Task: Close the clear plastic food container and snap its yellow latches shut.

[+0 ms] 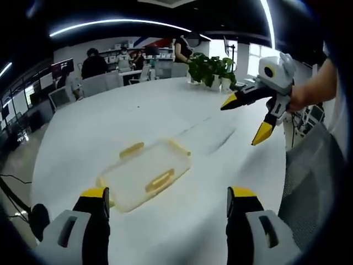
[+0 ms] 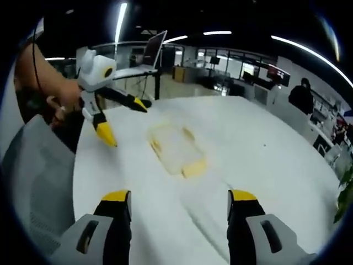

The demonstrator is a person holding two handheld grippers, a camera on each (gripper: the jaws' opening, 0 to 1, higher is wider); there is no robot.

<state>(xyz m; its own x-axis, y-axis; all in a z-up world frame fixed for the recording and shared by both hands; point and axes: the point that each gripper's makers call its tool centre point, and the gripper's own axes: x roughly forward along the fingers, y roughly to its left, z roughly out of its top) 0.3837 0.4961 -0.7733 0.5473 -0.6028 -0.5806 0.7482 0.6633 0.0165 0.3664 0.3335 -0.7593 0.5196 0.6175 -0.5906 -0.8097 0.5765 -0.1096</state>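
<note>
Clear container (image 1: pixel 144 174) lies closed; left gripper view adds plant (image 1: pixel 212 69).

Ceiling strip lights (image 1: pixel 116 23) glow bright overhead; the white table (image 1: pixel 138 116) shines evenly, shadows faint, edges bowed and softly blurred.

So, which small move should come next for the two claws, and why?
Probably bring both down toward the clear container. It lies flat on the white table with its lid on, untouched; the left claw and right claw are open and hover above it, away from the yellow latches.
</note>
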